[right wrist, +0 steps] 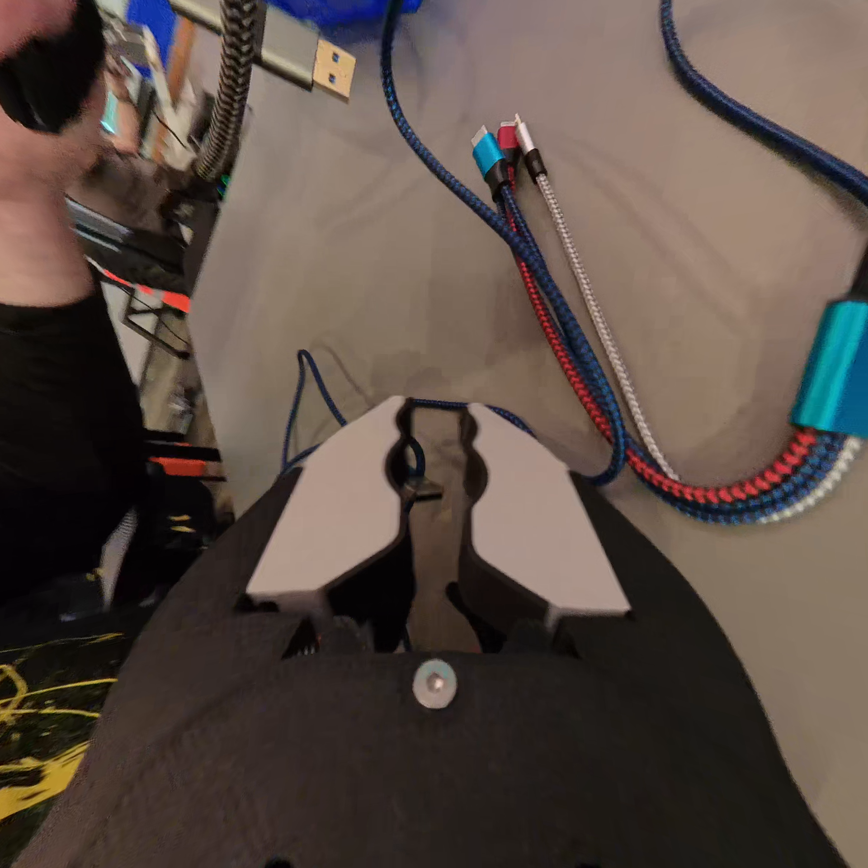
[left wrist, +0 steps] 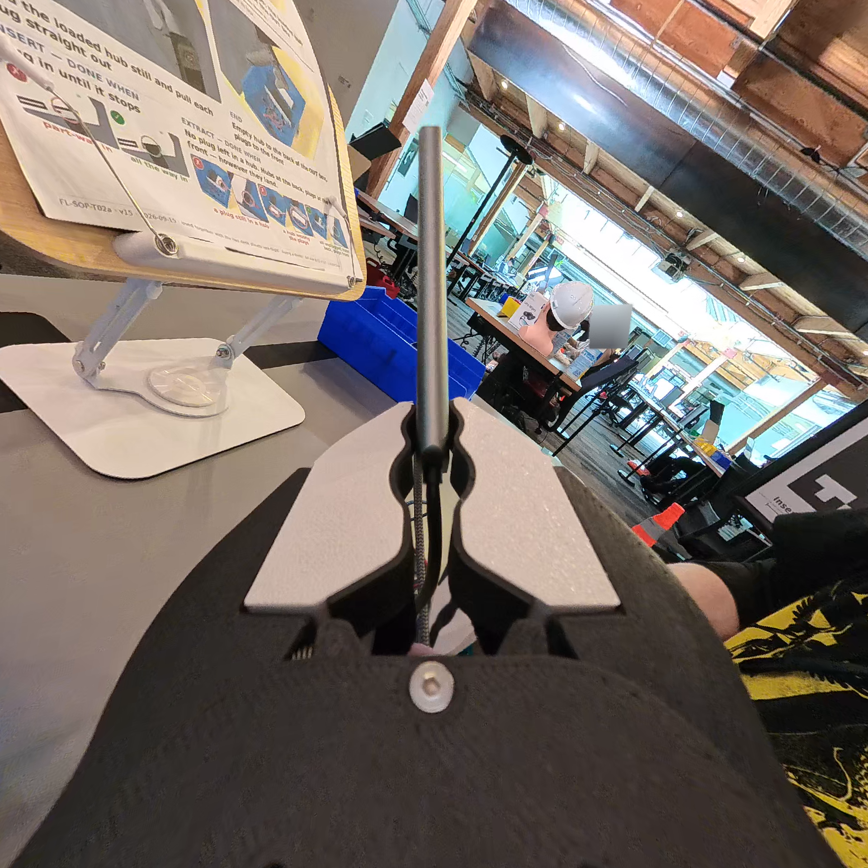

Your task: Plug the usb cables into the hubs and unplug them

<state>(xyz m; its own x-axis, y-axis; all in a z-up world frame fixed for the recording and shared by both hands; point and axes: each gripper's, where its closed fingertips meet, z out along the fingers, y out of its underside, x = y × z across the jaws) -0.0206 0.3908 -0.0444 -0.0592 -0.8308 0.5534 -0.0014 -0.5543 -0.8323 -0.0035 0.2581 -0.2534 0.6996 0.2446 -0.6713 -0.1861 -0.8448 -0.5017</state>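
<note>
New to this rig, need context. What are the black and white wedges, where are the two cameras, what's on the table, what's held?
No robot arm here: a person carries a two-finger gripper in each hand, with a camera on each looking along its fingers. The wedges are those fingers.

Left view: the left gripper is closed on a slim grey hub, held upright, cables hanging below. Behind stand a document stand and a blue bin.

Right view: the right gripper looks down at the grey table. A thin blue cable crosses its tips; whether it is gripped is unclear. A braided cable bundle lies nearby.
</note>
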